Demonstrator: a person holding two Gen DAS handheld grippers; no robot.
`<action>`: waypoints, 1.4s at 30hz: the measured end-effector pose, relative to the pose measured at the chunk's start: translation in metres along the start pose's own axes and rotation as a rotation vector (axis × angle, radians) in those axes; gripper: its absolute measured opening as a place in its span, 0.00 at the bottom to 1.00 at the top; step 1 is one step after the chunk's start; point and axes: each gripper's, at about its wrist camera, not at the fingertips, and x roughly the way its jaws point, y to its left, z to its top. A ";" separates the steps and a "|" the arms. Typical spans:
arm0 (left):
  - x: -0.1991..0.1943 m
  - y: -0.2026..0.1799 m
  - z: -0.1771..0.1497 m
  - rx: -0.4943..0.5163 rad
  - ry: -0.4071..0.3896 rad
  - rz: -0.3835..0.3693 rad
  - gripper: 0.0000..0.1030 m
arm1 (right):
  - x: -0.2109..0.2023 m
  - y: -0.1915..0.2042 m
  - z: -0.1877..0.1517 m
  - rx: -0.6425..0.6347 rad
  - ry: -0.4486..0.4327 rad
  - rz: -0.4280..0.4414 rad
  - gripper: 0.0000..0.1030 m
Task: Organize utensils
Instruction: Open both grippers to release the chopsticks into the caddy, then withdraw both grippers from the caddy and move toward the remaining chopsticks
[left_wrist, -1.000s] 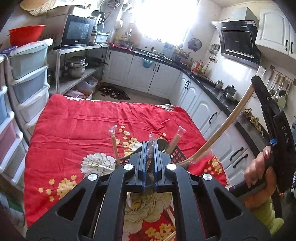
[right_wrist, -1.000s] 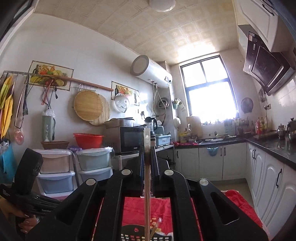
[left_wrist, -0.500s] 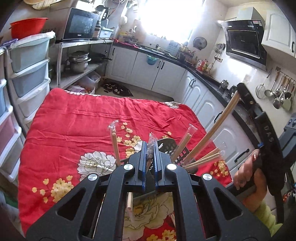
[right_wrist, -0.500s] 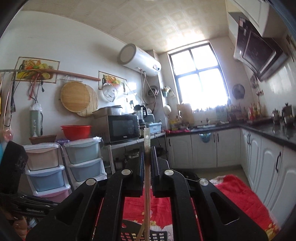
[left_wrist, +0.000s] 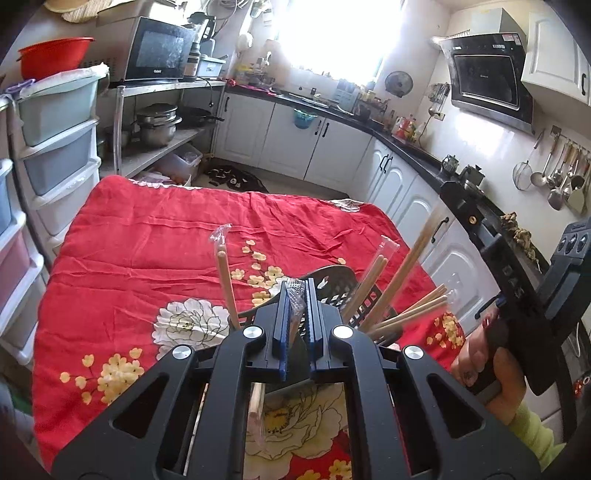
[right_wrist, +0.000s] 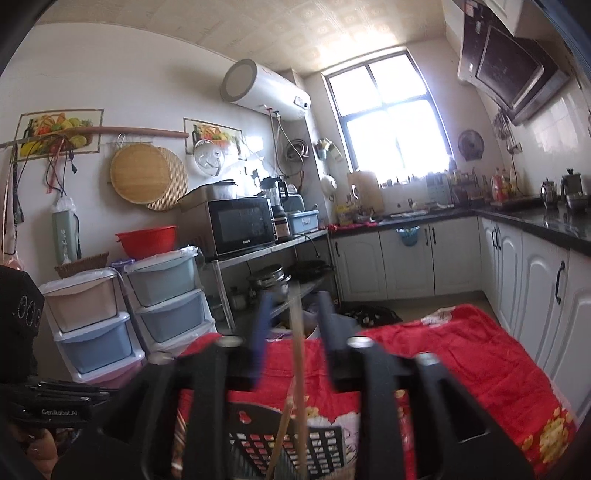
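Observation:
A black perforated utensil holder (left_wrist: 343, 288) stands on the red flowered cloth and holds several plastic-wrapped wooden chopsticks (left_wrist: 373, 284). My left gripper (left_wrist: 297, 291) is shut on a plastic-wrapped chopstick pair (left_wrist: 293, 306) just before the holder. My right gripper (right_wrist: 293, 314) is open, its jaws apart on either side of a long wooden chopstick (right_wrist: 297, 369) that stands free in the holder (right_wrist: 295, 439). In the left wrist view that chopstick (left_wrist: 406, 266) leans right, with the right gripper's body (left_wrist: 509, 280) beside it.
The red cloth (left_wrist: 166, 240) covers the table. Plastic drawer towers (left_wrist: 55, 140) stand at its left, white kitchen cabinets (left_wrist: 406, 199) at its right. A metal shelf with pots (left_wrist: 157, 123) and a microwave (left_wrist: 155, 51) is behind.
My right gripper lowered the long chopstick into the holder and opened, letting it go. My left gripper stayed shut on its wrapped pair.

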 end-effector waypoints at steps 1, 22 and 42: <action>0.000 0.000 -0.001 0.001 -0.002 0.002 0.03 | -0.001 -0.001 -0.001 0.004 0.001 0.004 0.33; -0.024 0.011 -0.005 -0.045 -0.088 0.028 0.70 | -0.039 0.010 -0.002 -0.039 0.097 0.002 0.54; -0.075 0.004 -0.024 -0.041 -0.214 0.044 0.90 | -0.077 0.026 -0.003 -0.072 0.116 0.017 0.67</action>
